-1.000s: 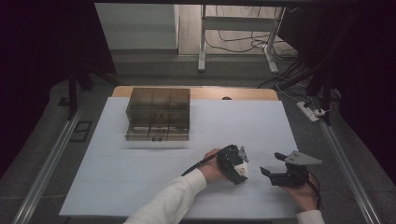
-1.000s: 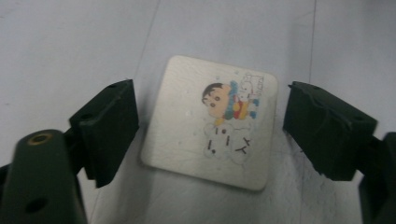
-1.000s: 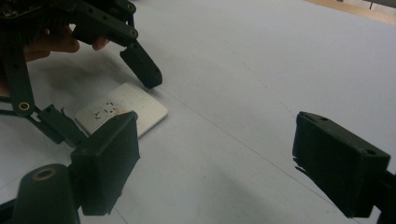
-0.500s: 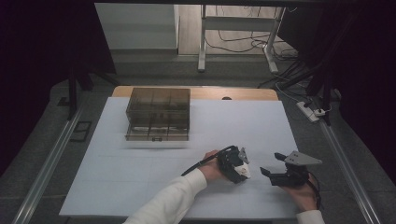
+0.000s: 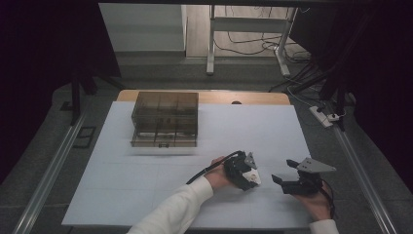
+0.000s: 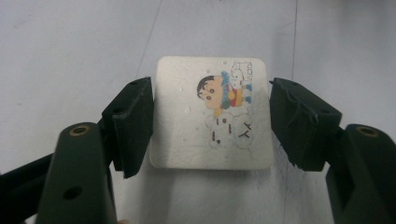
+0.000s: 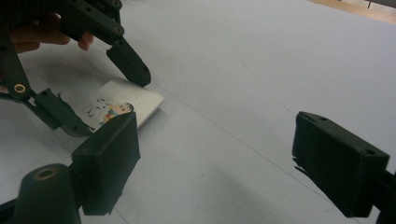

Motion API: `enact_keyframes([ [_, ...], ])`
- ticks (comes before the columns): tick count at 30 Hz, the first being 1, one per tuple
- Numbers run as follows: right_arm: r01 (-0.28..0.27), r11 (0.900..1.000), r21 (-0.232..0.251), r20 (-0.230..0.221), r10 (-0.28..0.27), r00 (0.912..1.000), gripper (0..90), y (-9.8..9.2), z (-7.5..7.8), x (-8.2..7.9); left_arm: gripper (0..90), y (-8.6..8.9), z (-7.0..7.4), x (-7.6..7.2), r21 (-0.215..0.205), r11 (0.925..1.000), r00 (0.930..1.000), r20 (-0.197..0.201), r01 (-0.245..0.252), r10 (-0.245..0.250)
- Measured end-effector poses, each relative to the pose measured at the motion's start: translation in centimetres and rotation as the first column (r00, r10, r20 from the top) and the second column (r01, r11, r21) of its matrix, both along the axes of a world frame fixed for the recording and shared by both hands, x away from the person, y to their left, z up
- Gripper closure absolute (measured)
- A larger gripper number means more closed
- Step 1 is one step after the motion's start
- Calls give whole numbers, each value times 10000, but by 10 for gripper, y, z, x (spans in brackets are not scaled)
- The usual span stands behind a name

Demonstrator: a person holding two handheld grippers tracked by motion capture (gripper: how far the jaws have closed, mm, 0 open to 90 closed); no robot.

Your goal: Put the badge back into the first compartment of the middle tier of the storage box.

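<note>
A white square card [image 6: 212, 112] with a cartoon figure printed on it lies flat on the white table top [image 5: 146, 185]. My left gripper [image 6: 212, 119] points down over it, open, with one jaw at each side edge of the card. In the high view the left gripper [image 5: 252, 176] is at the front right of the table, and the card [image 5: 254, 179] peeks out beneath it. My right gripper [image 5: 283, 170] hovers just to the right, open and holding nothing. In the right gripper view my right gripper [image 7: 224, 158] faces the card [image 7: 123, 105] and the left gripper [image 7: 105, 100].
A translucent brown drawer box [image 5: 164, 119] stands at the back left of the table. The wooden table edge [image 5: 263, 97] shows behind the white cover. A power strip and cables [image 5: 324, 114] lie on the floor to the right.
The left gripper has edged very slightly to the right over the card. The right gripper has stayed put.
</note>
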State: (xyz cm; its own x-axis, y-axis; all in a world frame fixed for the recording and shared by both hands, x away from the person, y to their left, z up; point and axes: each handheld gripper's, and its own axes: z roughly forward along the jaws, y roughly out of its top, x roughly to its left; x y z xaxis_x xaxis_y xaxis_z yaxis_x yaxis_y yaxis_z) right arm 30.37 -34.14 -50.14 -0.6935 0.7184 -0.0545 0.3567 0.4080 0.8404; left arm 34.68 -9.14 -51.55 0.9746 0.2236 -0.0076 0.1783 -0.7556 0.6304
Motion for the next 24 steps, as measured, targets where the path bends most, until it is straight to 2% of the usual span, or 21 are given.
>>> enact_keyframes([
  [6, -7, 10000, -24, -8, 7, 10000, 149, 1, 0, 0, 328, 9, 7, -1, -217, 9995, 9997, 131, -224, 227],
  [11, -25, 10000, -43, -20, 25, 10000, 149, 2, -1, 0, 328, 23, 11, -3, -522, 9972, 9985, 98, -538, 544],
  [14, -65, 9999, -89, -46, 64, 10000, 150, 3, -2, 1, 328, 30, 12, -4, -557, 9964, 9978, 117, -643, 650],
  [24, -49, 9999, -122, -41, 48, 10000, 151, 4, -2, 0, 328, 47, 19, -8, -804, 9941, 9969, 224, -734, 754],
])
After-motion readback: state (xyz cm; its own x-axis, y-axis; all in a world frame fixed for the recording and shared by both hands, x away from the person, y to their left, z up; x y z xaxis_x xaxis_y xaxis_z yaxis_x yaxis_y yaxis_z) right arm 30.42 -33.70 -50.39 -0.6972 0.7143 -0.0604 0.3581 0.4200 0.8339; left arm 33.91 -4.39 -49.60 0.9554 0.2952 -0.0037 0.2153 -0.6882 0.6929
